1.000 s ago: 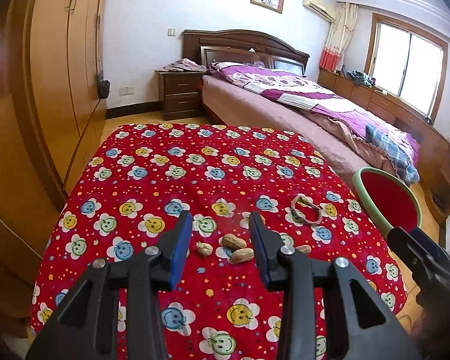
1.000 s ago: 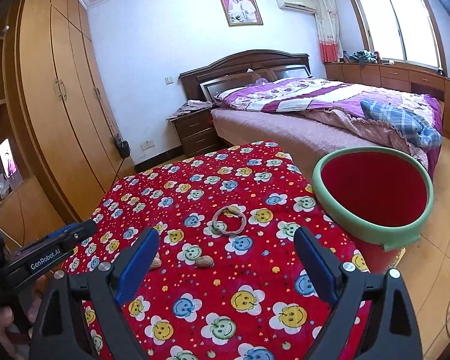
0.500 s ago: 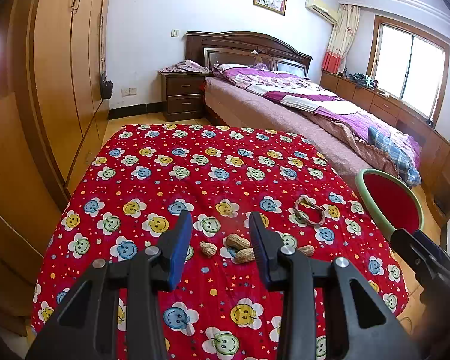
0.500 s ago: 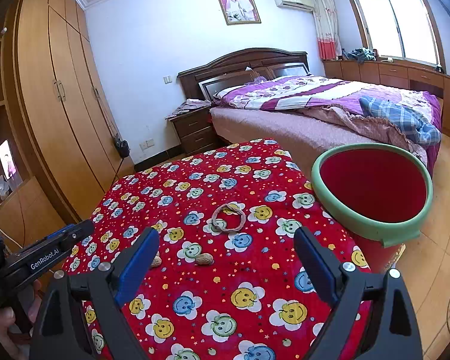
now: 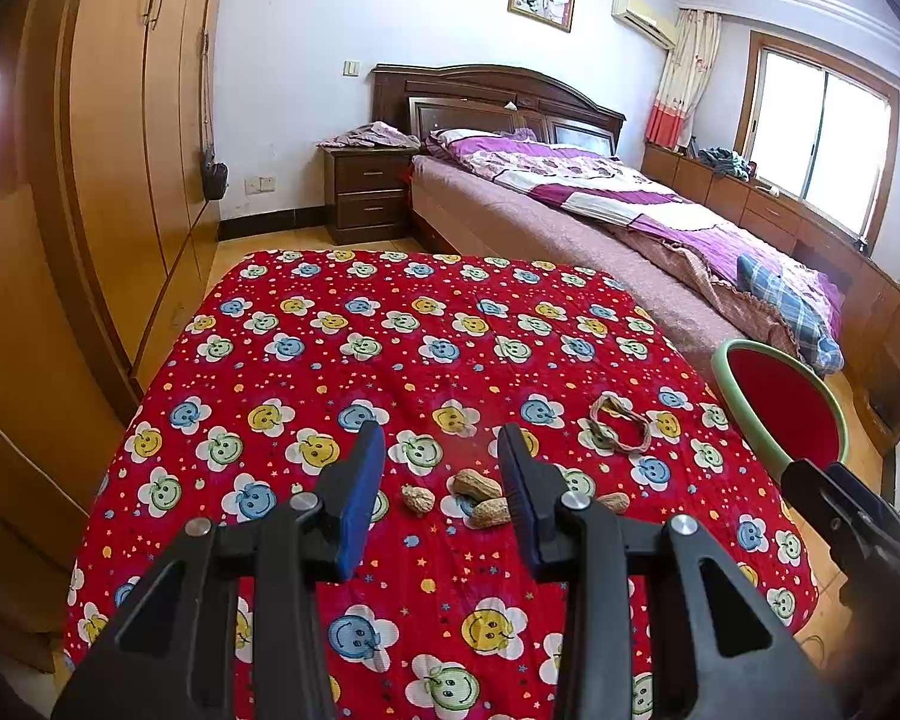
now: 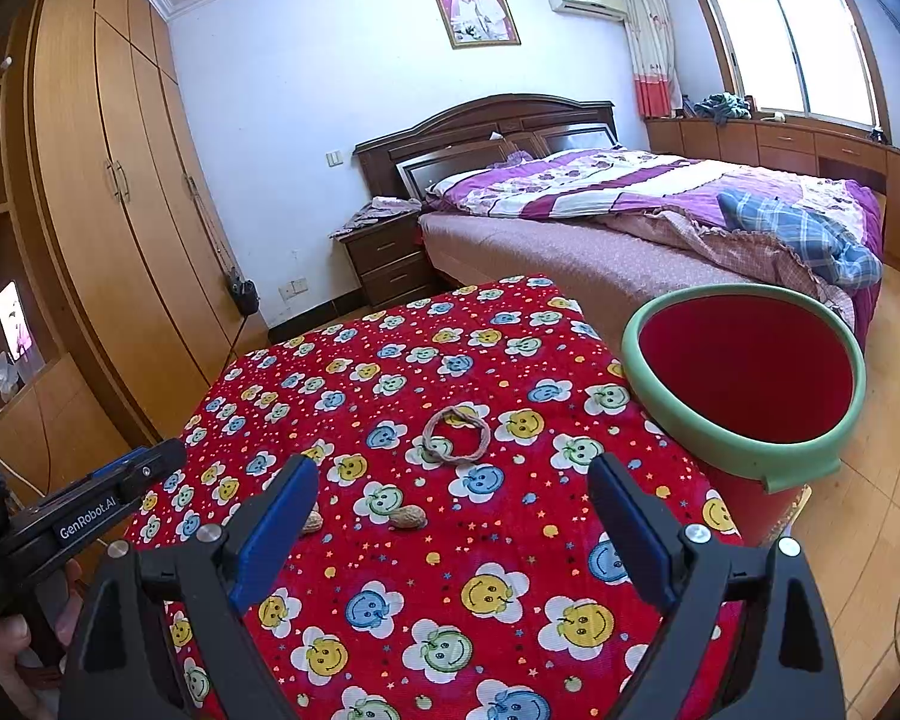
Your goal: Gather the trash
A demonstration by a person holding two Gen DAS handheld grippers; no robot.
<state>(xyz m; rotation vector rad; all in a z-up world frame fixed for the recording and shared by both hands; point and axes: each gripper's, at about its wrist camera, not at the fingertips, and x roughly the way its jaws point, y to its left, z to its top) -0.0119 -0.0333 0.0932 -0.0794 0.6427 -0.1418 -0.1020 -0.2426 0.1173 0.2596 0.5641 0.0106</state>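
Fingers of both grippers apart, empty; peanut shells (image 5: 477,485) below, long axes mostly crosswise, hair band (image 5: 621,431) flat.

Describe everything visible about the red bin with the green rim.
The red bin is a round, open-topped container that looks like plastic, with a thick pale-green rim and a plain red inside. No contents show in it. It stands upright on the wooden floor at the right edge of the red smiley-flower cloth, nearer the bed. Neither claw touches it.
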